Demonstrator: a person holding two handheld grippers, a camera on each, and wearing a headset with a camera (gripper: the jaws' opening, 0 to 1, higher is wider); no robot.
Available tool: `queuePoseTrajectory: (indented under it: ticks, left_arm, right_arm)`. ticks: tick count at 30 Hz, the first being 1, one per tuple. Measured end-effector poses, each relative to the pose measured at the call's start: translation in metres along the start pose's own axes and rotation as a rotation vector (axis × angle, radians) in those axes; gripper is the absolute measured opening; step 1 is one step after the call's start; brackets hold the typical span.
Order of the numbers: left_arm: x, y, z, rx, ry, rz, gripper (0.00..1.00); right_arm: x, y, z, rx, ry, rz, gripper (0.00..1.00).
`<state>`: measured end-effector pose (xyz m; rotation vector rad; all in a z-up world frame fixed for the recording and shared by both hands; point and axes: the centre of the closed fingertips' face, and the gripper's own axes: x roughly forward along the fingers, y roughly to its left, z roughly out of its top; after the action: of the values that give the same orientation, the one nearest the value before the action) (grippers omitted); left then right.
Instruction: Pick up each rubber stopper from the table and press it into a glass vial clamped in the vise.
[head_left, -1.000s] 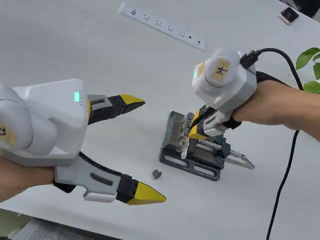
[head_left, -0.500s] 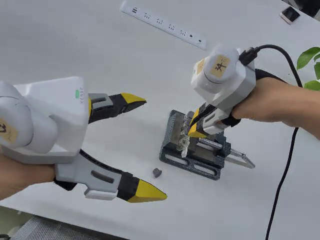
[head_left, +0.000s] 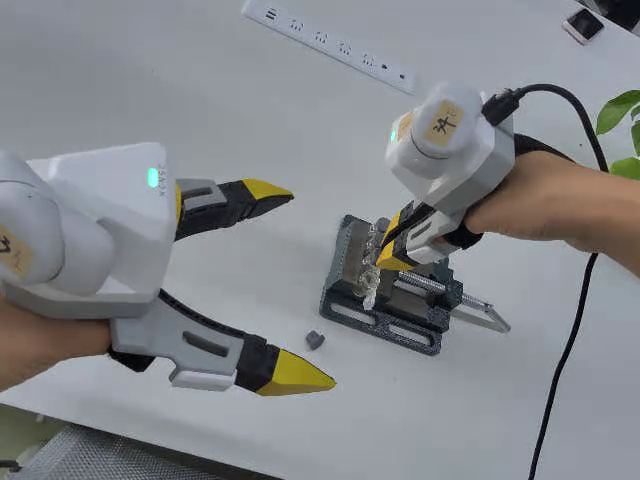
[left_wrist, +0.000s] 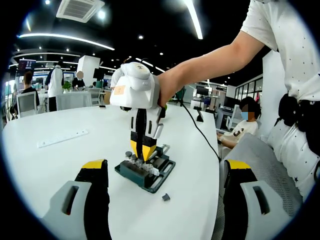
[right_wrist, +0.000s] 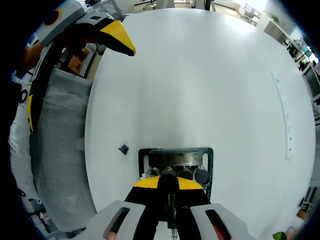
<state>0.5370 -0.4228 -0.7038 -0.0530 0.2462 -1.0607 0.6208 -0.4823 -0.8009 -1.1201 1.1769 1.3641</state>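
Observation:
A dark metal vise (head_left: 385, 325) stands on the white table and clamps a row of small glass vials (head_left: 368, 283). My right gripper (head_left: 382, 262) points down on that row, its yellow tips together on a grey rubber stopper (right_wrist: 168, 176) at a vial mouth. Two neighbouring vials carry stoppers (right_wrist: 201, 175). One loose grey stopper (head_left: 315, 340) lies on the table just left of the vise (left_wrist: 145, 175); it also appears as the loose stopper (left_wrist: 165, 197) ahead of my left gripper. My left gripper (head_left: 305, 285) hovers left of the vise, open wide and holding nothing.
A white power strip (head_left: 325, 45) lies at the far side of the table. A black cable (head_left: 565, 350) trails from the right gripper along the right side. A phone (head_left: 582, 25) and green leaves (head_left: 622, 120) sit at the far right. The table edge runs near my left hand.
Little differs: my right gripper stays on the vial row, tips shifted only slightly. The left gripper holds its open pose, and the loose stopper has not moved.

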Motion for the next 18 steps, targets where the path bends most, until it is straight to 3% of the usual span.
queuePoseTrajectory:
  ticks: [9,15,18]
  left_arm:
    - [0.0012,-0.0005,-0.0005,-0.001,0.002,0.0,0.95]
    - [0.0033,-0.0009,0.0019,-0.002,-0.003,-0.005,0.94]
    - [0.0051,-0.0011,0.0035,-0.004,-0.006,-0.008,0.94]
  right_arm:
    - [0.0009,0.0004,0.0011,-0.03,0.059,-0.046,0.05]
    - [0.0014,-0.0037,0.0023,0.033,0.093,-0.047,0.05]
    - [0.0022,-0.0027,0.0024,0.008,0.132,-0.06,0.04]
